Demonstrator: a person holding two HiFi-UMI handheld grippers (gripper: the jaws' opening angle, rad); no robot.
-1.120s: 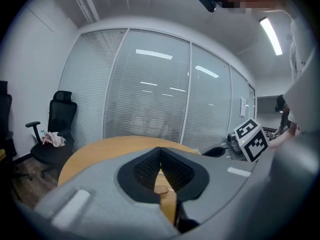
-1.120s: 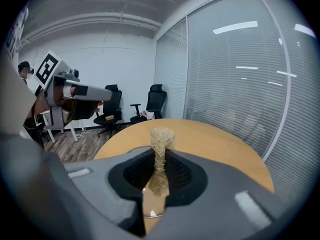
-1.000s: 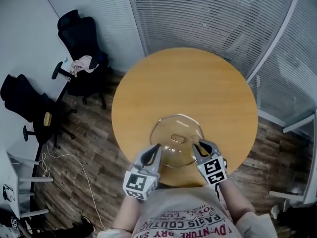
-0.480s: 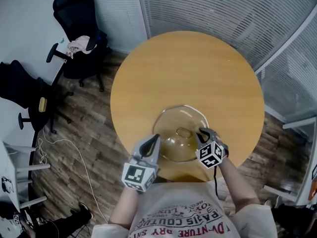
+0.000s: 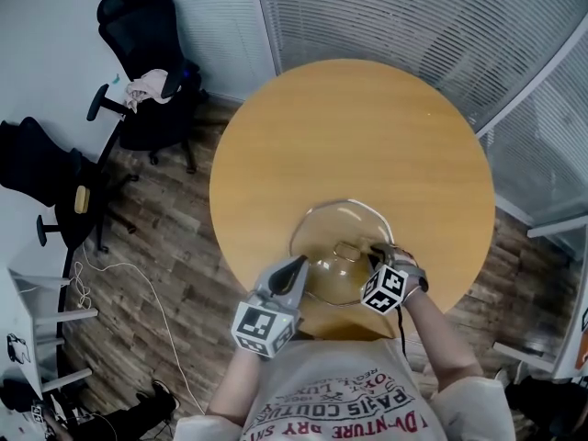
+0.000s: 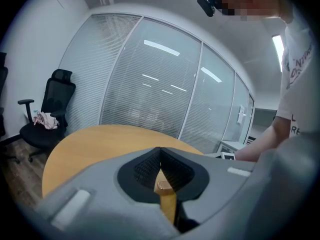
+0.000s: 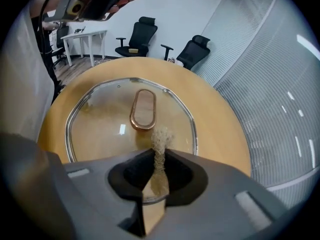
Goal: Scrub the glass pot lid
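A glass pot lid (image 5: 322, 232) with a metal rim and a copper-coloured handle (image 5: 347, 249) lies flat near the front edge of the round wooden table (image 5: 349, 127). My right gripper (image 5: 374, 259) hovers over the lid's near right side, shut on a tan fibrous scrubber (image 7: 160, 139). In the right gripper view the scrubber's tuft sticks out past the jaws, just short of the handle (image 7: 143, 109) on the lid (image 7: 100, 119). My left gripper (image 5: 297, 265) is shut at the lid's left rim. The left gripper view shows the left gripper (image 6: 160, 151) with jaws meeting and only table (image 6: 95, 144) beyond.
Two black office chairs (image 5: 147, 53) (image 5: 37, 177) stand on the wood floor to the left, one with cloth on its seat. A curved glass wall with blinds (image 5: 413, 16) runs behind the table. A white cable (image 5: 138, 292) trails on the floor.
My right gripper has moved inward over the lid toward its handle with the scrubber. The left gripper stays at the lid's left rim.
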